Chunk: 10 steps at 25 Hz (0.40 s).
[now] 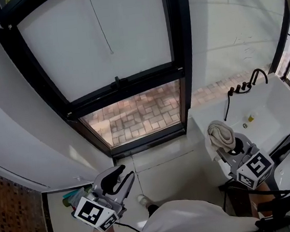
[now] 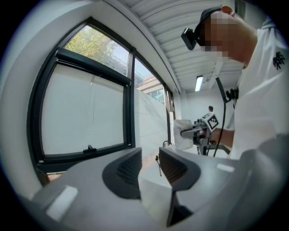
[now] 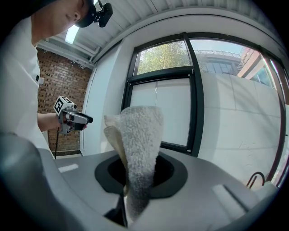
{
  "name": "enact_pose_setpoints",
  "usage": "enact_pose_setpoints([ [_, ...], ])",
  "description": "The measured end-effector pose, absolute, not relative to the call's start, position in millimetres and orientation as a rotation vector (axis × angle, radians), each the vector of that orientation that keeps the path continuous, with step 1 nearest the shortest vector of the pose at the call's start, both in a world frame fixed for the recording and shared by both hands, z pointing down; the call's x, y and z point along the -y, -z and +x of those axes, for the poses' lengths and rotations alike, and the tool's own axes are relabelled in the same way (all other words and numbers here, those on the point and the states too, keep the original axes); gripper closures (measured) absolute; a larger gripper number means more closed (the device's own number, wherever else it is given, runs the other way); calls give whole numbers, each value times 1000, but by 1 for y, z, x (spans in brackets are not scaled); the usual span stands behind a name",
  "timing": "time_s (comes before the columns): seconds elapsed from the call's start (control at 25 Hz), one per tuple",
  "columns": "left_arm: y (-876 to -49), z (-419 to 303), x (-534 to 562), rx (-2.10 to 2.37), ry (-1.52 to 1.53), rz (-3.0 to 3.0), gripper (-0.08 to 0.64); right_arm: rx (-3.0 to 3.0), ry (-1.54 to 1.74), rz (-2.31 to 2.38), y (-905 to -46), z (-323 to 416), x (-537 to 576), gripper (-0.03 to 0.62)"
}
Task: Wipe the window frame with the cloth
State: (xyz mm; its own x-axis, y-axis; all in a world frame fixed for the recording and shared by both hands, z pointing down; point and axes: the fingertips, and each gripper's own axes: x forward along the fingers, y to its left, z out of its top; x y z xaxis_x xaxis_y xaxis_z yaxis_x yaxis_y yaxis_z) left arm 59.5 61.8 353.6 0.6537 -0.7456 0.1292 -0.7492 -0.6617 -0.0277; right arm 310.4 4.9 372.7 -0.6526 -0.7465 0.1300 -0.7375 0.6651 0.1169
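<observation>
A beige terry cloth [image 1: 221, 133] sticks up from my right gripper [image 1: 229, 146], which is shut on it over the sink's left edge. In the right gripper view the cloth [image 3: 137, 149] rises between the jaws, in front of the black window frame [image 3: 195, 94]. The black window frame [image 1: 131, 84] fills the upper middle of the head view, with a handle [image 1: 117, 82] on its crossbar. My left gripper [image 1: 118, 181] is low on the left, open, holding nothing. The left gripper view shows its fingers [image 2: 124, 173] parted, with the frame [image 2: 128, 101] ahead.
A white sink [image 1: 283, 104] with a black tap [image 1: 257, 78] stands at the right against the white wall. Bottles [image 1: 71, 199] sit on the floor at lower left. A brick wall [image 3: 67, 85] lies behind the person in the right gripper view.
</observation>
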Motion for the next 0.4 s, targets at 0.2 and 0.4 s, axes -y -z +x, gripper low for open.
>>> enact_pose_setpoints([
  [0.2,-358,55,-60,1305,-189,2812,422,2708,77,1198,-379,307,4,517],
  [0.4,-364,44,-68,1464,-155,2731,422,2757,76,1032,-388,284,26,517],
])
